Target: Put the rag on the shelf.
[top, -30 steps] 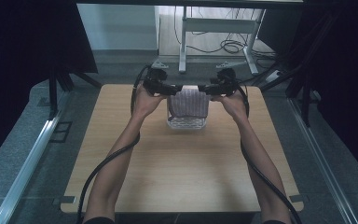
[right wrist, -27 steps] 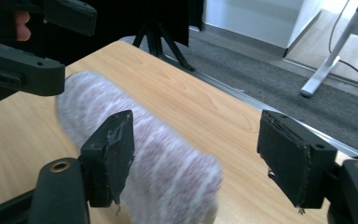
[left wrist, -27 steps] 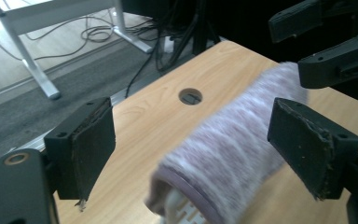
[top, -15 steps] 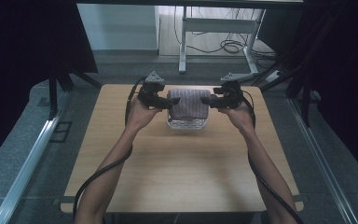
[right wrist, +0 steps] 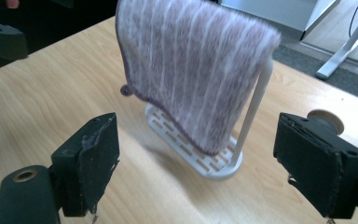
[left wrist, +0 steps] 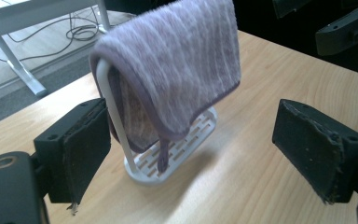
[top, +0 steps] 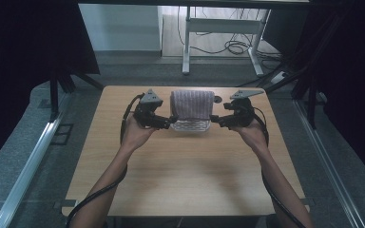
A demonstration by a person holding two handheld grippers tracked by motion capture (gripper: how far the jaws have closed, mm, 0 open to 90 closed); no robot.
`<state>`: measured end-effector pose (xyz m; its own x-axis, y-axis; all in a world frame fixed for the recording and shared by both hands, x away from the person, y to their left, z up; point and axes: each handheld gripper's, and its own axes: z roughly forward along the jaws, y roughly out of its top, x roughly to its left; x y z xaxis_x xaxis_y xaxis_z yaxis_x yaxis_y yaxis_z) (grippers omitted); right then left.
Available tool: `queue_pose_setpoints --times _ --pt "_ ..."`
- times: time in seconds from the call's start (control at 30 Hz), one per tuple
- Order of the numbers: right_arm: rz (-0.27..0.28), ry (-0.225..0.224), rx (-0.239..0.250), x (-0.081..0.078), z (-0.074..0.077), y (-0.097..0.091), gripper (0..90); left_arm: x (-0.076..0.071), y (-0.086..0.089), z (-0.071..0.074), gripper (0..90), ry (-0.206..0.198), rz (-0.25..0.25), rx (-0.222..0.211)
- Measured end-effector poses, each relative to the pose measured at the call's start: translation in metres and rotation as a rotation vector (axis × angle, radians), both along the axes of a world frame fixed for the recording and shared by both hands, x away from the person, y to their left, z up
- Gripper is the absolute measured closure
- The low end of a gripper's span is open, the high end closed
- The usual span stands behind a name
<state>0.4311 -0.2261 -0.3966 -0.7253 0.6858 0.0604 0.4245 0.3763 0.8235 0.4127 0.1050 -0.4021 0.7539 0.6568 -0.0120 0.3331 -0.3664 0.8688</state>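
A purple striped cloth (top: pixel 192 104) hangs folded over a white rack (top: pixel 190 126) at the far middle of the wooden table (top: pixel 185 175). My left gripper (top: pixel 171 121) is at the rack's left side, open, with nothing between its jaws. My right gripper (top: pixel 214 119) is at the rack's right side, also open and empty. In the left gripper view the cloth (left wrist: pixel 177 60) drapes over the rack's white hoop (left wrist: pixel 114 109) above its slotted base (left wrist: pixel 179 151). The right gripper view has the cloth (right wrist: pixel 196 65) and the slotted base (right wrist: pixel 200 156) ahead of my jaws.
A small round beige knob (right wrist: pixel 325 120) lies on the table right of the rack. Beyond the table's far edge stand a white desk frame (top: pixel 221 35) and loose cables (top: pixel 235 46) on the floor. Dark curtains flank both sides.
Both grippers have drawn back from the cloth and moved outward to either side of the rack. The cloth stays draped on the rack.
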Motion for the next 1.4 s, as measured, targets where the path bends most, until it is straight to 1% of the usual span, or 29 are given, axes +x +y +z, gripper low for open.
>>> queue_pose_setpoints --times 0.03,0.07,0.17,0.2,0.23,0.33,0.37,0.4,0.47,0.53,0.6,0.67,0.7,0.8,0.83,0.87,0.9,1.0,1.03,1.07,1.1,1.13,1.17,1.2,1.23,1.3,1.33,1.37,1.4 --pt "0.0 0.0 0.0 0.0 0.0 0.0 14.1 -0.002 0.001 -0.002 11.2 -0.001 -0.003 0.005" --pt "0.0 0.002 -0.005 -0.002 -0.002 0.0 13.9 -0.006 0.002 -0.006 11.2 0.002 -0.003 -0.003" --pt "0.0 0.011 -0.025 -0.008 -0.013 0.0 13.6 -0.014 0.006 -0.018 11.2 0.014 -0.008 0.006" --pt "0.005 0.024 -0.027 -0.012 -0.021 -0.001 13.4 -0.017 0.007 -0.022 11.2 0.017 -0.007 0.012" --pt "0.005 0.024 -0.027 -0.012 -0.021 -0.001 13.4 -0.019 0.008 -0.026 11.2 0.024 -0.007 0.019" --pt "0.014 0.035 -0.04 -0.018 -0.033 -0.001 13.2 -0.026 0.011 -0.037 11.2 0.03 -0.01 0.034" --pt "0.014 0.032 -0.057 -0.022 -0.041 -0.001 12.5 -0.029 0.011 -0.042 11.2 0.033 -0.006 0.032" --pt "0.014 0.032 -0.057 -0.022 -0.041 -0.001 12.5 -0.031 0.012 -0.046 11.2 0.038 -0.005 0.036" --pt "0.018 0.04 -0.061 -0.025 -0.048 -0.001 11.0 -0.036 0.014 -0.055 11.3 0.048 0.0 0.03" --pt "0.02 0.041 -0.067 -0.028 -0.056 -0.001 9.2 -0.041 0.015 -0.064 11.3 0.056 -0.002 0.038" --pt "0.028 0.042 -0.075 -0.032 -0.064 -0.001 7.9 -0.046 0.017 -0.075 11.3 0.067 0.004 0.045" --pt "0.033 0.054 -0.087 -0.037 -0.077 -0.002 5.9 -0.049 0.019 -0.085 11.3 0.082 0.01 0.05" --pt "0.033 0.054 -0.087 -0.037 -0.077 -0.002 5.9 -0.051 0.02 -0.09 11.3 0.09 0.013 0.055" --pt "0.041 0.074 -0.104 -0.041 -0.092 -0.003 3.8 -0.055 0.021 -0.105 11.4 0.107 0.027 0.087" --pt "0.042 0.087 -0.116 -0.043 -0.099 -0.003 2.4 -0.056 0.021 -0.11 11.3 0.114 0.031 0.094" --pt "0.042 0.087 -0.116 -0.043 -0.099 -0.003 2.4 -0.058 0.022 -0.114 11.3 0.122 0.034 0.097" --pt "0.042 0.092 -0.115 -0.044 -0.103 -0.003 2.2 -0.059 0.022 -0.119 11.3 0.137 0.035 0.095" --pt "0.056 0.112 -0.139 -0.047 -0.115 -0.001 0.1 -0.061 0.022 -0.128 11.3 0.161 0.039 0.096" --pt "0.063 0.119 -0.164 -0.049 -0.123 -0.001 0.0 -0.062 0.022 -0.131 11.3 0.17 0.038 0.106" --pt "0.063 0.119 -0.164 -0.049 -0.123 -0.001 0.0 -0.062 0.021 -0.133 11.3 0.179 0.035 0.124" --pt "0.063 0.126 -0.171 -0.05 -0.127 0.0 0.0 -0.062 0.021 -0.136 11.3 0.178 0.036 0.147" --pt "0.065 0.128 -0.174 -0.05 -0.13 0.0 0.0 -0.062 0.02 -0.138 11.3 0.18 0.041 0.16" --pt "0.065 0.133 -0.174 -0.051 -0.133 0.001 0.0 -0.062 0.019 -0.14 11.3 0.189 0.038 0.166" --pt "0.067 0.136 -0.181 -0.051 -0.138 0.001 0.0 -0.062 0.018 -0.142 11.3 0.212 0.036 0.175" --pt "0.066 0.139 -0.185 -0.052 -0.141 0.002 0.0 -0.061 0.016 -0.142 11.2 0.214 0.038 0.202" --pt "0.069 0.143 -0.193 -0.052 -0.143 0.002 0.0 -0.062 0.015 -0.142 11.3 0.21 0.033 0.209" --pt "0.062 0.115 -0.2 -0.053 -0.146 0.002 0.0 -0.062 0.015 -0.142 11.2 0.211 0.033 0.208" --pt "0.064 0.093 -0.196 -0.054 -0.148 0.001 0.0 -0.062 0.015 -0.142 11.1 0.211 0.034 0.208" --pt "0.059 0.09 -0.191 -0.055 -0.148 0.001 0.0 -0.062 0.015 -0.142 11.0 0.211 0.035 0.208"
